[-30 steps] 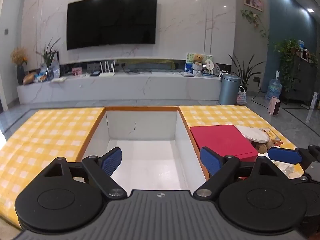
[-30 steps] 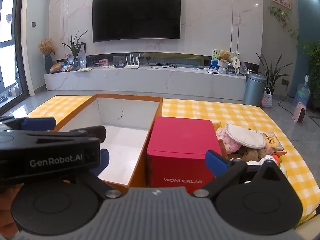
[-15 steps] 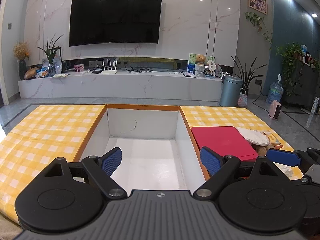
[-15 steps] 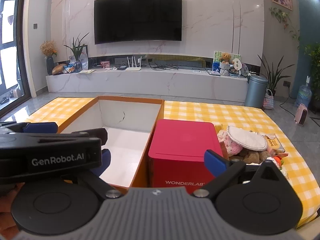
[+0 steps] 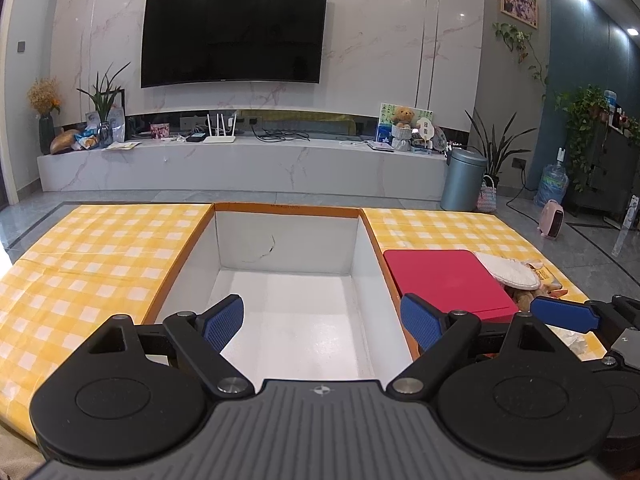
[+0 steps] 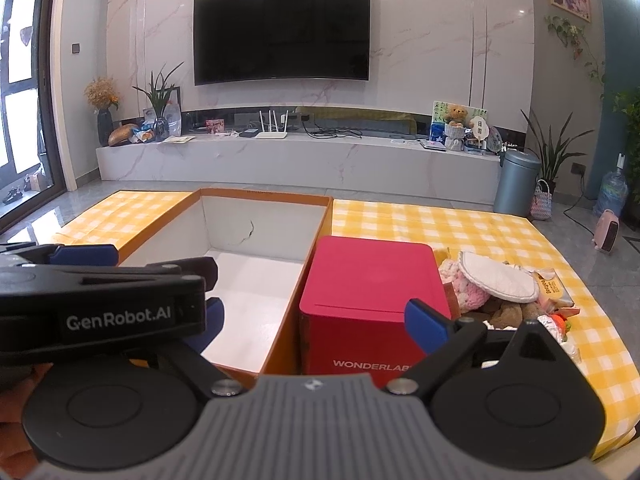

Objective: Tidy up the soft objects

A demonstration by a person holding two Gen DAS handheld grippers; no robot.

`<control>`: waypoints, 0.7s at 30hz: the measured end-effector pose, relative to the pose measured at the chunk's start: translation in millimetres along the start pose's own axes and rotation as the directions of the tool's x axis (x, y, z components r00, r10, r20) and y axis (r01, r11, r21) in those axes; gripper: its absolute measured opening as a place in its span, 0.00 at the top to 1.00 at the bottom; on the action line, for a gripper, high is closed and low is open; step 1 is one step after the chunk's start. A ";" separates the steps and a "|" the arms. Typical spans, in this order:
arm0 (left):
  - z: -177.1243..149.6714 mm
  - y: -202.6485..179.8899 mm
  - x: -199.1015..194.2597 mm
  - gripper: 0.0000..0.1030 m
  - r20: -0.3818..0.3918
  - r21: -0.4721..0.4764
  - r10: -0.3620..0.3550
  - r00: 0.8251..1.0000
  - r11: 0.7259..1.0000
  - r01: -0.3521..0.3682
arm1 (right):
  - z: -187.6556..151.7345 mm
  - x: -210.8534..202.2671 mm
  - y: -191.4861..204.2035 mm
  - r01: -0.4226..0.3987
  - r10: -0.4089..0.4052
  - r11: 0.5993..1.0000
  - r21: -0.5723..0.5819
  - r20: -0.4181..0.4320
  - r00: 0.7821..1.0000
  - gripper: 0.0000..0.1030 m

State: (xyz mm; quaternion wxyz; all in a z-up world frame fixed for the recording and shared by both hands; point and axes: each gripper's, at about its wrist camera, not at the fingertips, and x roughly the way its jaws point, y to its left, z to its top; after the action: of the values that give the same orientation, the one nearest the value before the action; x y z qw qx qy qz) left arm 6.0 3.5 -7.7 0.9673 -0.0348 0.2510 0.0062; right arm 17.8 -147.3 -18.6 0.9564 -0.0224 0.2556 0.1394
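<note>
Two grippers are in view, both with jaws apart and holding nothing. The left gripper (image 5: 322, 318) hangs over the near end of the white-lined box (image 5: 296, 240), whose orange rim shows on both sides of the jaws; the box interior holds nothing visible. The right jaw pad of this gripper lies over the box's right wall.

Beyond the right jaw pad of the left gripper sits the red box (image 5: 444, 280), lid closed, touching or just beside the white-lined box's right wall; which one cannot be determined. The right gripper (image 6: 314, 318) points at this red box, marked WONDERLAB on its front face, which fills the gap between the jaws. The left gripper body, marked GenRobot.AI, crosses in front of the right gripper's left jaw and hides most of it.

Right of the right gripper's right jaw pad, the soft objects (image 6: 496, 292) lie heaped on the table (image 6: 440, 224), against the red box's right side: a pink knitted item, a white quilted round pad on top, a brown plush piece beneath, and a yellow packet (image 6: 554, 288) at the far edge. The red box stands between the white-lined box and this heap.

The table carries a yellow checked cloth. Far ahead of both jaws are a television (image 5: 236, 36), a marble shelf and a grey bin (image 5: 464, 180).
</note>
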 end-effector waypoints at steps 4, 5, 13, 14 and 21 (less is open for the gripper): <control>-0.5 0.0 0.5 0.00 0.000 0.004 0.005 1.000 1.000 -0.005 | -0.6 0.3 0.4 -0.001 0.001 1.000 0.001 -0.002 1.000 0.08; -0.5 0.0 0.6 0.00 0.000 0.003 0.005 1.000 1.000 -0.005 | -0.8 0.1 0.4 -0.001 0.001 1.000 0.001 -0.003 1.000 0.08; -0.6 -0.8 1.1 0.00 -0.009 0.006 0.014 1.000 1.000 -0.014 | -0.7 0.8 0.0 -0.006 0.006 1.000 0.001 -0.007 1.000 0.08; -0.8 -0.8 1.2 0.00 -0.009 0.007 0.015 1.000 1.000 -0.015 | -0.8 0.8 0.1 -0.005 0.005 1.000 0.001 -0.006 1.000 0.08; -0.7 -0.9 0.7 0.00 -0.012 0.011 0.020 1.000 1.000 -0.020 | -0.8 1.1 1.0 -0.007 0.007 1.000 -0.006 -0.007 1.000 0.08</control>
State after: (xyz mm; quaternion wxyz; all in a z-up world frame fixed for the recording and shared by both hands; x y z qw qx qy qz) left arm 6.3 2.5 -8.6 0.9658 -0.0273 0.2574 0.0141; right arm 18.1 -146.1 -19.9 0.9549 -0.0248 0.2588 0.1433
